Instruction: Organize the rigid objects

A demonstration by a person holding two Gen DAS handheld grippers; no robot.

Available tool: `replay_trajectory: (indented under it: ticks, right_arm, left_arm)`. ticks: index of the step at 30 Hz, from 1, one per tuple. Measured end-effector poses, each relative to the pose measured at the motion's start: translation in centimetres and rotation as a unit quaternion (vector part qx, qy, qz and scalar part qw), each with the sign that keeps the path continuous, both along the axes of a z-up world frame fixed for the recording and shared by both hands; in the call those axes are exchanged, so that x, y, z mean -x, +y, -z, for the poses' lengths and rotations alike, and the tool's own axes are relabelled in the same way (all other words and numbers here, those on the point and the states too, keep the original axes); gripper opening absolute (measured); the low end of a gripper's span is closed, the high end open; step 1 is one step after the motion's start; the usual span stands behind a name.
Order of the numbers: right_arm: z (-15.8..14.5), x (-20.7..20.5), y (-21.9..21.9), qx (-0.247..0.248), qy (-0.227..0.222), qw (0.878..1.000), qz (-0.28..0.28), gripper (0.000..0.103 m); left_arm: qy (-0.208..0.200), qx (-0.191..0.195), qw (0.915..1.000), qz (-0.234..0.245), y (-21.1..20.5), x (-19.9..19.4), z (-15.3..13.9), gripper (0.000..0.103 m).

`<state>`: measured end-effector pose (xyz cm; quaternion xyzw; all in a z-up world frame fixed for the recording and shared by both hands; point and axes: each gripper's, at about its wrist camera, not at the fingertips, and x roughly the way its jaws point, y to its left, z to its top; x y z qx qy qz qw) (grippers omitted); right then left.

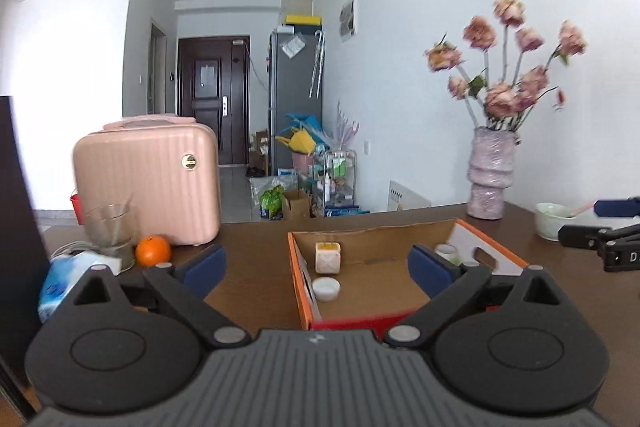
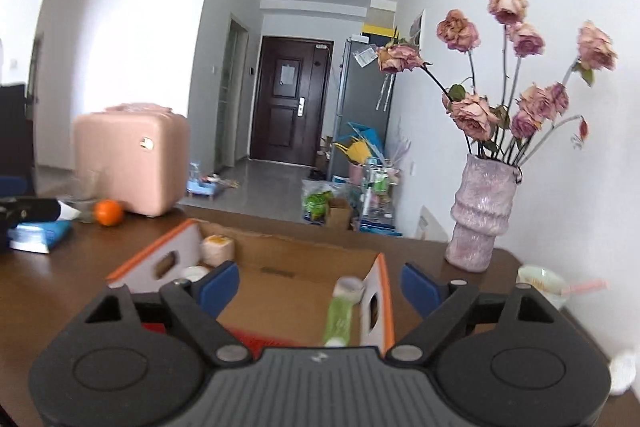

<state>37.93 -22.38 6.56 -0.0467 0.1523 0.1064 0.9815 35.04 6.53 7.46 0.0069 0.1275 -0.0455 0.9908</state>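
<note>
An open cardboard box point(image 1: 304, 283) with orange edges sits on the brown table; it also shows in the right wrist view point(image 2: 280, 267). Inside it are a pale square jar point(image 1: 327, 257), a small white round tub point(image 1: 326, 288) and a white-capped bottle point(image 1: 447, 251). In the right wrist view I see the jar point(image 2: 217, 247) and a green tube with a white cap point(image 2: 340, 311) lying along the right wall. My left gripper point(image 1: 316, 267) is open and empty above the box's near end. My right gripper point(image 2: 320, 287) is open and empty over the box.
A pink suitcase point(image 1: 148, 179), a glass point(image 1: 110, 227), an orange point(image 1: 153, 250) and a blue tissue pack point(image 1: 64, 283) stand at left. A vase of dried roses point(image 1: 490, 179) and a pale bowl with a spoon point(image 1: 554, 221) stand at right.
</note>
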Motion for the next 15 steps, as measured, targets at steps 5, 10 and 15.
replay_trajectory:
  ticks: [5, 10, 15]
  right_arm:
    - [1.7, 7.4, -0.7, -0.041, 0.001, 0.999, -0.006, 0.089]
    - [4.2, 14.8, -1.1, -0.056, 0.004, 0.998, 0.000, 0.089]
    - [7.7, 21.6, -2.0, -0.108, 0.029, 0.993, 0.023, 0.095]
  left_arm:
    - [-0.025, -0.016, 0.9995, -0.013, -0.2, 8.6, 0.7, 0.103]
    - [-0.010, 0.024, 0.9994, -0.021, 0.5, 15.7, 2.5, 0.103]
    - [0.019, 0.025, 0.9995, -0.002, 1.0, 20.9, 4.5, 0.103]
